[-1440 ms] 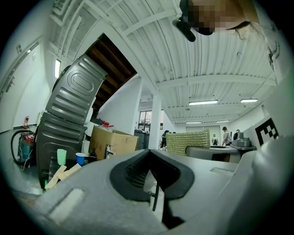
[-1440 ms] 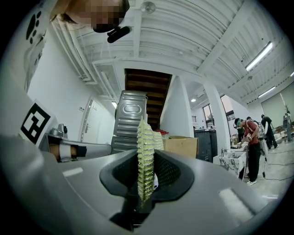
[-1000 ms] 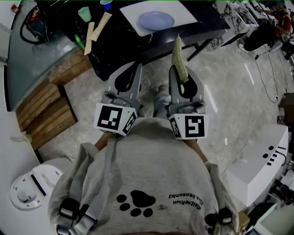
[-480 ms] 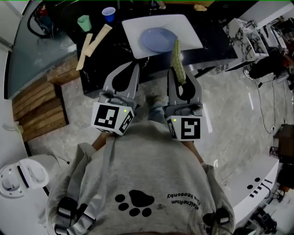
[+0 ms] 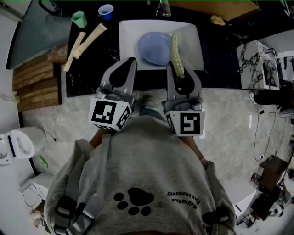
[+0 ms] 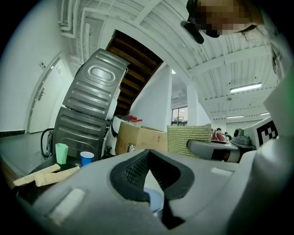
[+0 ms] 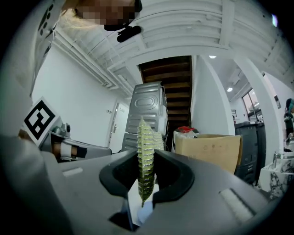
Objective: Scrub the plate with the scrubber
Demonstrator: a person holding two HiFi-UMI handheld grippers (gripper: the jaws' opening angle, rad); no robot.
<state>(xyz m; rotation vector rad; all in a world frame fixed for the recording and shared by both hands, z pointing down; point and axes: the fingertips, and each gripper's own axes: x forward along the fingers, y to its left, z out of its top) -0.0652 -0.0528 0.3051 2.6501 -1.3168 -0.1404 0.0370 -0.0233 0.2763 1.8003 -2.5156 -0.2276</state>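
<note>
A pale blue plate [image 5: 155,47] lies on a white tray [image 5: 193,41] on the black table [image 5: 92,69]. My right gripper [image 5: 178,69] is shut on a green scrubber [image 5: 176,54], which stands on edge between its jaws and reaches over the tray at the plate's right rim. The right gripper view shows the scrubber [image 7: 146,156] pinched upright in the right gripper [image 7: 146,172]. My left gripper [image 5: 130,62] is shut and empty at the tray's near edge, left of the plate. In the left gripper view its jaws [image 6: 149,153] meet, with the plate [image 6: 155,202] showing below.
A green cup [image 5: 79,18], a blue cup [image 5: 106,10] and two pale wooden sticks [image 5: 85,39] sit on the table's left part. Wooden steps [image 5: 32,87] lie left of the table. A cardboard box [image 6: 140,140] stands behind it. A person's grey sweatshirt fills the lower head view.
The table, tray and plate have come nearer and more centred. Both grippers now reach the table's near edge, and the scrubber's tip has moved over the tray beside the plate.
</note>
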